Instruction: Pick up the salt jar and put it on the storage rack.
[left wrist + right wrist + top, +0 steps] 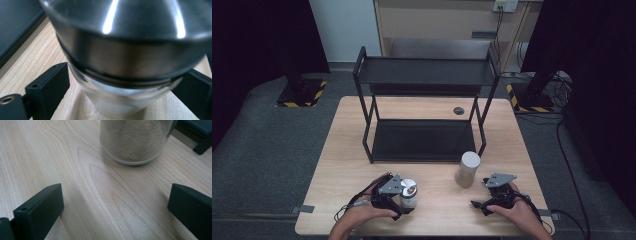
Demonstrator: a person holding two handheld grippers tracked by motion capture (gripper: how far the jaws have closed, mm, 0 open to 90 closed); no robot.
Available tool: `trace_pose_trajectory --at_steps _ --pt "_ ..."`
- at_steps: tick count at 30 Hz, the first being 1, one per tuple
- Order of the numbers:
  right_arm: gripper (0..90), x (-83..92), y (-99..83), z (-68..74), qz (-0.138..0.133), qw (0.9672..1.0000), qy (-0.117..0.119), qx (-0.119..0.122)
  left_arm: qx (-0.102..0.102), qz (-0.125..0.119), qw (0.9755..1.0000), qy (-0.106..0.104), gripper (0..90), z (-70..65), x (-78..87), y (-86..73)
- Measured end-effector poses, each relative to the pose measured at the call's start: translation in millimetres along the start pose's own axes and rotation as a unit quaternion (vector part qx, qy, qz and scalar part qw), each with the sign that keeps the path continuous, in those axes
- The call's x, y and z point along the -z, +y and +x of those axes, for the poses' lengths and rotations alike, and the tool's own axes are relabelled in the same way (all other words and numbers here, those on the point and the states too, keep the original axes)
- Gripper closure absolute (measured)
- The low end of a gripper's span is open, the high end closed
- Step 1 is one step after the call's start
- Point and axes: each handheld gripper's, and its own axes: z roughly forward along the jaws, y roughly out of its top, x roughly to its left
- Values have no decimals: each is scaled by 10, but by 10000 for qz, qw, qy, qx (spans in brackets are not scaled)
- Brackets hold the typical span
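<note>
While my left gripper (404, 201) sits low at the near left of the table (347, 150), its two black jaws stand on either side of a glass jar with a steel lid (125, 62). From the left gripper view I see the jar right between them, a sliver of light at the left jaw, so whether the pads press on the glass I cannot tell. That jar (408, 194) stands upright on the wood, near the table's front edge. Over on the near right, my right gripper (497, 192) rests on the table with its jaws wide apart and bare wood between them. Just beyond it stands a second jar, filled with sand-coloured grains (133, 141), upright (467, 169). Farther off, a black two-shelf rack (424, 75) stands across the middle.
</note>
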Motion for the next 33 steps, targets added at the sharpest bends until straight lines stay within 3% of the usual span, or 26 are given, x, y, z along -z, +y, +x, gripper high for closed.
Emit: trace_pose_trajectory --at_steps 18,33 --pt "13 0 0 0 0 10000 0 -1 99 -220 9997 -81 201 49 -33 -98" --pt "13 0 0 0 0 10000 0 0 56 -234 9997 -68 253 40 -85 -89"
